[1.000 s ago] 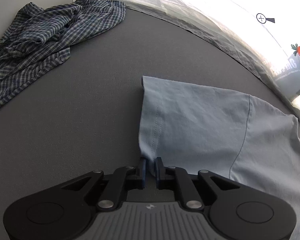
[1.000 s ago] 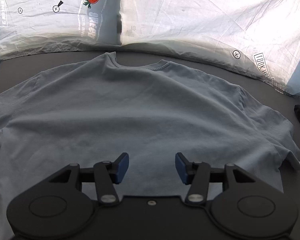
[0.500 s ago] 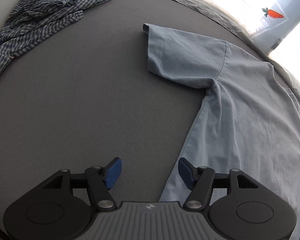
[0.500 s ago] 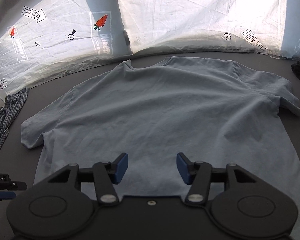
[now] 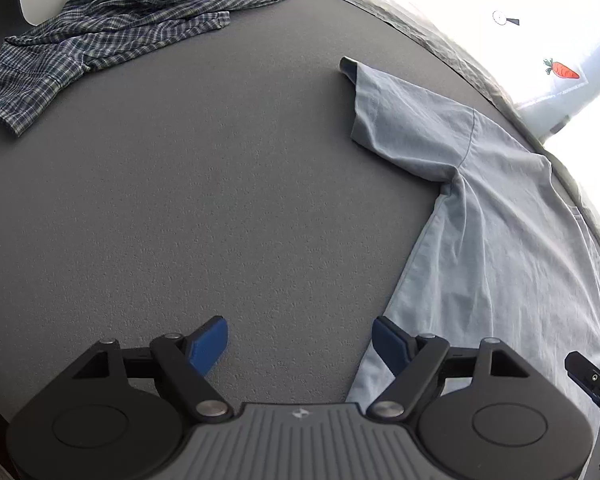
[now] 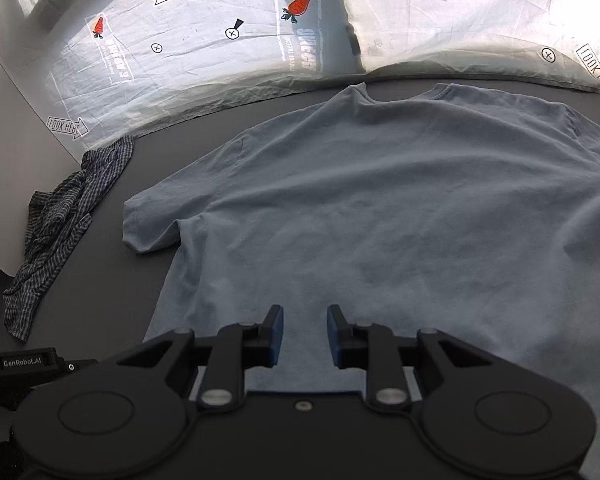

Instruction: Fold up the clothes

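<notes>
1. A light blue T-shirt lies spread flat on the dark grey surface, collar toward the white printed sheet at the far edge.
2. The left gripper hangs over the surface just beside the shirt's side seam; its jaws have just been opening and now stand wide apart with nothing between them, the right blue pad over the shirt's edge.
3. The right gripper is above the lower middle of the shirt; its jaws have just been closing and show a narrow gap, with only flat cloth seen beneath them and nothing pinched.
4. One short sleeve lies stretched out flat toward the left.
5. A crumpled checked shirt sits well apart at the far left corner.
</notes>
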The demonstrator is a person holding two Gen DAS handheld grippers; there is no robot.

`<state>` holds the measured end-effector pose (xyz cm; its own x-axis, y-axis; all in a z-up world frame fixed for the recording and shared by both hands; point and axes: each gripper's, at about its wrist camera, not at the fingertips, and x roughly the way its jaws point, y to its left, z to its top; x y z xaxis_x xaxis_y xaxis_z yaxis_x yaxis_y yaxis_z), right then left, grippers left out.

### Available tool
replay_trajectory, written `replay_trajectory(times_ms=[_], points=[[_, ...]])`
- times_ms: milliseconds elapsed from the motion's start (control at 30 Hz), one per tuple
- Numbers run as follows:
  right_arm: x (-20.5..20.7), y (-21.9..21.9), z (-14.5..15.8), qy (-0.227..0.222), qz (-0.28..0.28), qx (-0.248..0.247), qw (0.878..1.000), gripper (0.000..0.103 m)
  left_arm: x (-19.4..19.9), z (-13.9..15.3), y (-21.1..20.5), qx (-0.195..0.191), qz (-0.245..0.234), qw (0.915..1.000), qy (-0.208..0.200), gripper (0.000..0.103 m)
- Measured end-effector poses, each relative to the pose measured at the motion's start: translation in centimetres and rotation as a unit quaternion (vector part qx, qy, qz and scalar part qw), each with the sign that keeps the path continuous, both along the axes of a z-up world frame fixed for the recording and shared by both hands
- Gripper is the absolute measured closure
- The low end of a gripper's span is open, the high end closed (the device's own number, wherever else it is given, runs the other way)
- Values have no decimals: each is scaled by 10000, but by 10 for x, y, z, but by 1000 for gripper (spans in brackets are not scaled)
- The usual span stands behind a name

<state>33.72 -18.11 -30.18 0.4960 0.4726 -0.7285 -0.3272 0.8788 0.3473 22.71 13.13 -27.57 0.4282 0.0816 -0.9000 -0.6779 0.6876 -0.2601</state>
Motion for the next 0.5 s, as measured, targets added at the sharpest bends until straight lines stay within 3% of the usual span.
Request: replay_trajectory(times_ms=[100,200,267,367,433,500], points=[[28,19,-12,808,-64,1121,9904,78,12,4,21,-96,155,9996,-196,19],[54,42,-36,1813,-296,2341,9547,77,28,1,42,-268,289,9987,-308,18],[68,64,-54,2346,-463,2850,9282,76,38,-3,54,-364,351,9982,-310,18],[82,99,-73,2841,-665,3172,9024,74,51,-8,69,-455,385,9979,-265,18],[93,121,-80,2984,-766,3174,8968,74,59,-11,76,-483,359,9979,-230,18],[100,133,-89,3223,-1027,3302,8812,74,67,-14,84,-501,329,9980,-194,18]])
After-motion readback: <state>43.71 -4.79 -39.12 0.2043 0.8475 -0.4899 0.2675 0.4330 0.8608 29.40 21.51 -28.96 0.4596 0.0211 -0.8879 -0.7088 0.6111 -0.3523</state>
